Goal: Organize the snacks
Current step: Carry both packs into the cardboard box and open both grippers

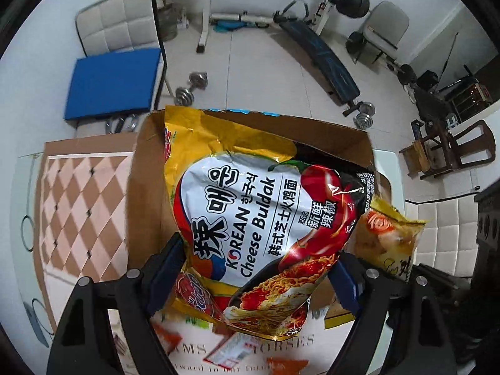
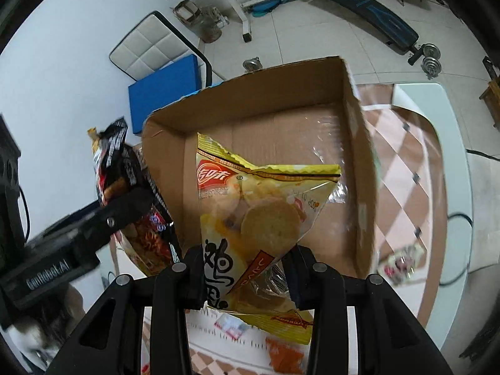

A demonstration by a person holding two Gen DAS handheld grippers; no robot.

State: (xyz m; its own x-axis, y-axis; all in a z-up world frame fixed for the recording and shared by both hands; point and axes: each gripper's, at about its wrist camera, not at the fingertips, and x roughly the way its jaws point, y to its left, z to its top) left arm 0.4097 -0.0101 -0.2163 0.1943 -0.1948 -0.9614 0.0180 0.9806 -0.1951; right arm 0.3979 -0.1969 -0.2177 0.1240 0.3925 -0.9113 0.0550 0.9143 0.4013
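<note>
While both point steeply down over the box [image 2: 359,143], left gripper [image 1: 259,278] clamps noodles [image 1: 259,212] (right gripper [image 2: 247,278]: biscuits [image 2: 262,218]).

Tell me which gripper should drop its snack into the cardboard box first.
Right, probably. The right gripper holds the small cracker packet directly over the bare box floor. The left gripper holds the larger noodle bag, which hangs by the box's side wall, partly outside it.
</note>
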